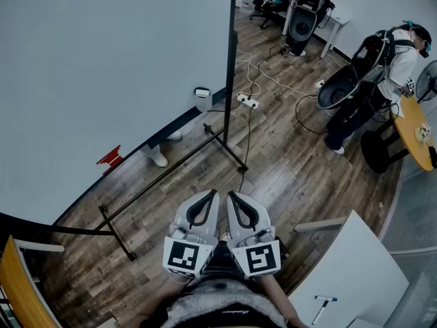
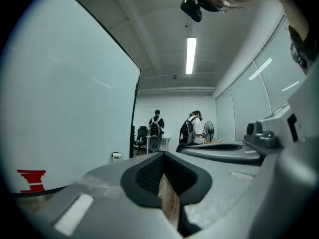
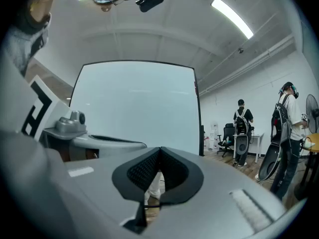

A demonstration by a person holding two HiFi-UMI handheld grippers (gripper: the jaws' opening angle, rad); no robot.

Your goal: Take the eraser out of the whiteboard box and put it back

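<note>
Head view: at the lower middle of the frame I hold the left gripper (image 1: 209, 194) and right gripper (image 1: 231, 195) side by side, the 2 closed on nothing. The white box (image 1: 202, 96) sits at the lower edge of the whiteboard (image 1: 102, 60), upper middle, well apart. I cannot make out the eraser.

- Wood-plank floor (image 1: 287, 162) spreads from me out to the far wall.
- A white power strip (image 1: 247, 102) lies on it, far and just right of middle, with a white cable (image 1: 272, 76) trailing farther off.
- Far right, a person (image 1: 399, 60) wearing a backpack bends beside a round yellow table (image 1: 410, 139).
- A second person (image 1: 311, 2) stands at the far end.
- Near right, a white table (image 1: 348, 265) carries a pen (image 1: 322, 307).
- Near left I see a yellow chair's edge (image 1: 15, 282).
- A long ceiling light (image 2: 190, 55) glows overhead.
</note>
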